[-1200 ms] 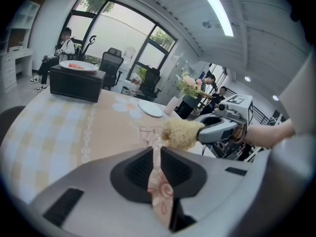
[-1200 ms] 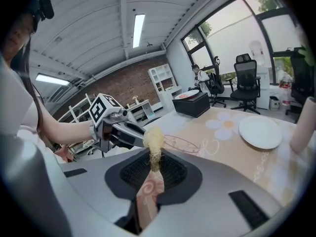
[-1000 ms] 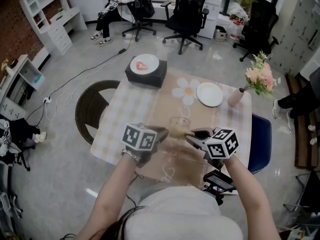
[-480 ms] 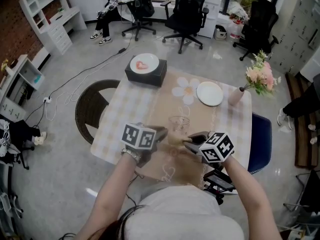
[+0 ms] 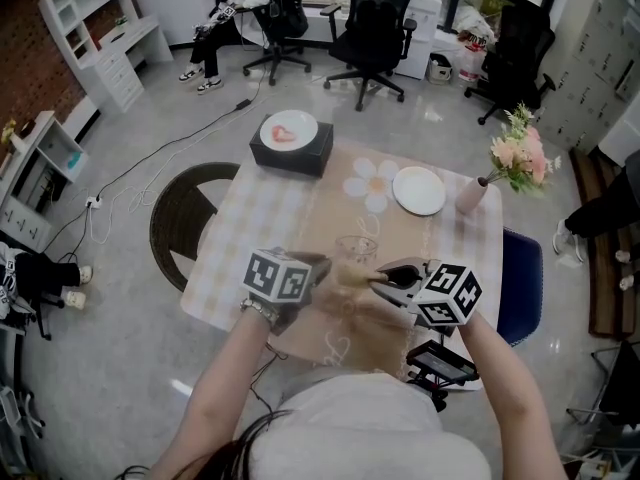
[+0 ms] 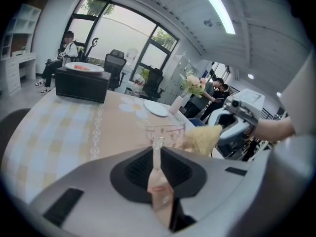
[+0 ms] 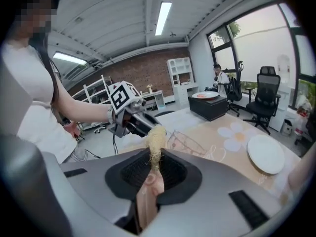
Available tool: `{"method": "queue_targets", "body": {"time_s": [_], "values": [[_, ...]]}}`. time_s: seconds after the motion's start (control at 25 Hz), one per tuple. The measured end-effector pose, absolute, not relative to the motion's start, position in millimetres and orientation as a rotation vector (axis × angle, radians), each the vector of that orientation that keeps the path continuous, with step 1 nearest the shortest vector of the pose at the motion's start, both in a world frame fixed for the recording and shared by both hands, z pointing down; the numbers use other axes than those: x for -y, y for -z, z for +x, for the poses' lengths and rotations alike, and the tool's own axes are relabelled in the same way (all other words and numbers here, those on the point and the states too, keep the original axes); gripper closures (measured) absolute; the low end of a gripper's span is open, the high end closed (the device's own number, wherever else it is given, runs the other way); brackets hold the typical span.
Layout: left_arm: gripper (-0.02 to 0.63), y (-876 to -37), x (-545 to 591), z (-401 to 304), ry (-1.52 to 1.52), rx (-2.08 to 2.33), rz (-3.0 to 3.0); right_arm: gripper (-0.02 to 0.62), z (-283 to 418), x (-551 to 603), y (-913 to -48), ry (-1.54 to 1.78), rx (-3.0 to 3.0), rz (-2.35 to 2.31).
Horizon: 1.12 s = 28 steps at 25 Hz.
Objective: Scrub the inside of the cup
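Now: left gripper (image 5: 322, 265) closed on glass cup (image 5: 357, 247) wall, mid-bench (image 5: 262, 218). Right gripper (image 5: 386, 277) clamped fibrous scrubber (image 5: 350, 273) just beside rim. Scrubber likely needed lifting over rim, then gentle twisting inside, cup steadied.

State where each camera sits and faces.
Head view: on the person's head, looking steeply down at the table; both forearms show.
Left gripper view: on the left gripper, facing the cup in its jaws; right wrist shows.
Right gripper view: on the right gripper, facing its scrubber; left arm shows.
Both gripper views share the cup.
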<state>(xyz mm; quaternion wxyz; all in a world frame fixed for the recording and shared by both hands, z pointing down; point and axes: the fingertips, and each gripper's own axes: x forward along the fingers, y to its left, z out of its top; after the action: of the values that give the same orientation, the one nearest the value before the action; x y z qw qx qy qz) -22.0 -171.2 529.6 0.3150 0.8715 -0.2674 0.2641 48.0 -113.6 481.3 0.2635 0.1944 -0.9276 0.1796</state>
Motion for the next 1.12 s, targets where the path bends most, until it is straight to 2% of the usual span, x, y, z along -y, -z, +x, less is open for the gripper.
{"method": "queue_targets", "body": {"time_s": [0.4,1.12], "values": [[0.555,-536.5,172.2,-24.9,-0.822,0.718,2.395,0.541,59.1,141.7,-478.3,-0.52,2.496,0.636],[0.555,-534.9,183.6,-27.8,-0.736,0.748,2.316,0.541,47.2,116.5,-516.1,-0.478,2.396,0.546]]}}
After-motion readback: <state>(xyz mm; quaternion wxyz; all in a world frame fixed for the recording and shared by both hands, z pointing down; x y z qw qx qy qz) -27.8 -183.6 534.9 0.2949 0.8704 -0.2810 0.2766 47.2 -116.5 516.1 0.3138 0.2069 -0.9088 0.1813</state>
